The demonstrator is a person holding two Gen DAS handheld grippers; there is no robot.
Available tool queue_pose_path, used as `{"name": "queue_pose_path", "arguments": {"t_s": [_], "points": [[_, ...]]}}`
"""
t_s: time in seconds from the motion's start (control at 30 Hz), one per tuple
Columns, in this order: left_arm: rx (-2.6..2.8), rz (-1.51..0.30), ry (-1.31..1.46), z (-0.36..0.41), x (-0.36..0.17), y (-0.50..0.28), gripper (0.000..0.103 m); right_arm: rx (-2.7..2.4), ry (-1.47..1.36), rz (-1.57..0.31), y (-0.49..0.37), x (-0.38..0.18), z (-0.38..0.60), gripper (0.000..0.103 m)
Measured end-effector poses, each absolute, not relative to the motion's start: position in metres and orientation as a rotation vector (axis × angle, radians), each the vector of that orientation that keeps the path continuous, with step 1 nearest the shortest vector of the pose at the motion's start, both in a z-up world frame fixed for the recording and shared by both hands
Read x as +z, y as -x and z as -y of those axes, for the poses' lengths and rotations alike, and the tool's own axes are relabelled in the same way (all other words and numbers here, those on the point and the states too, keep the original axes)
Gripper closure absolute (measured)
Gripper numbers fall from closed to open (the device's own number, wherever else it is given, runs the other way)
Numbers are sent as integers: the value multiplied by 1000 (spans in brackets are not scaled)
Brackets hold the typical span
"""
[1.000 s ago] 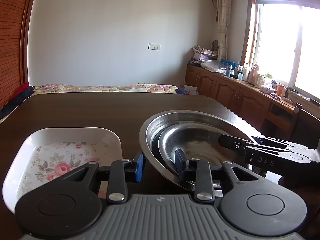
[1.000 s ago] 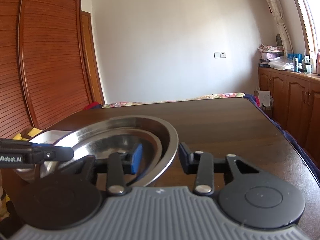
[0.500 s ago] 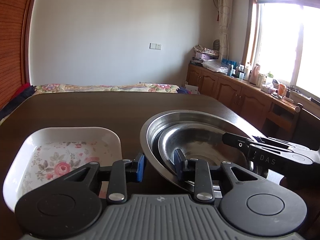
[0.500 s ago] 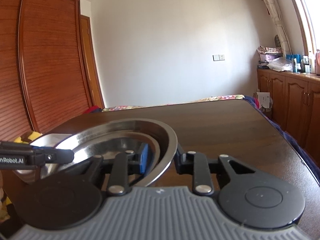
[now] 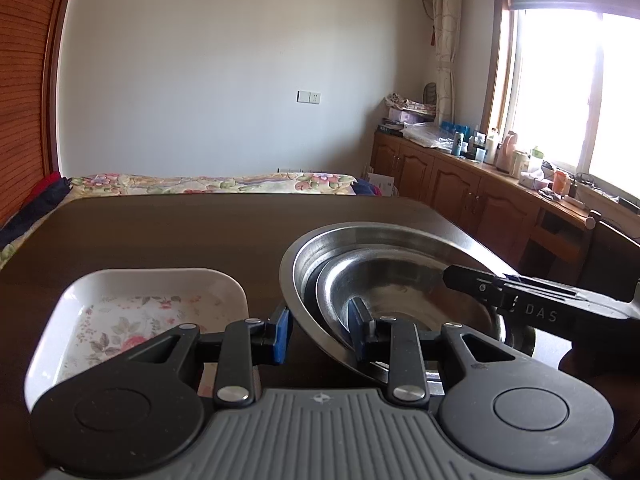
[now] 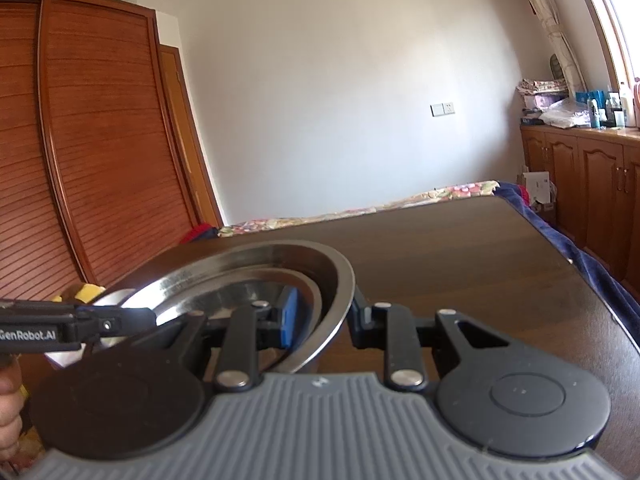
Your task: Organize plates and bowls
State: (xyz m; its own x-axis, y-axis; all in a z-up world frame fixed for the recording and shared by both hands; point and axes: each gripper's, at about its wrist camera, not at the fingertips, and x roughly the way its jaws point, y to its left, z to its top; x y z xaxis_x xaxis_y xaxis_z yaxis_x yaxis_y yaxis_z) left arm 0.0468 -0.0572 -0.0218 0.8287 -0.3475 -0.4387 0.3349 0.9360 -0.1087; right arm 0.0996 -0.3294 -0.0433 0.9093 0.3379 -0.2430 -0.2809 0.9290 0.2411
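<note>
Both hand-held grippers (image 5: pixel 320 330) (image 6: pixel 324 318) pinch the shiny steel bowl's (image 5: pixel 380 240) rim.

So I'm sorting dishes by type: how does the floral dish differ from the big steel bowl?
The floral dish is white, squarish and shallow; the steel bowl is round, deep and shiny. The dish is empty, while the bowl holds a smaller steel bowl. Both grippers straddle the bowl's rim; neither holds the dish. Both sit at the near end of the dark table.
</note>
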Motion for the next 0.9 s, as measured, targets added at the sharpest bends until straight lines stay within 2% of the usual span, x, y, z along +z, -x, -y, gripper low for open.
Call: {"name": "queue_pose_path", "arguments": {"t_s": [0.9], "points": [[-262,-410,76,-26,11,-32,71,492,-117,-278,-110,-14,264,74]]}}
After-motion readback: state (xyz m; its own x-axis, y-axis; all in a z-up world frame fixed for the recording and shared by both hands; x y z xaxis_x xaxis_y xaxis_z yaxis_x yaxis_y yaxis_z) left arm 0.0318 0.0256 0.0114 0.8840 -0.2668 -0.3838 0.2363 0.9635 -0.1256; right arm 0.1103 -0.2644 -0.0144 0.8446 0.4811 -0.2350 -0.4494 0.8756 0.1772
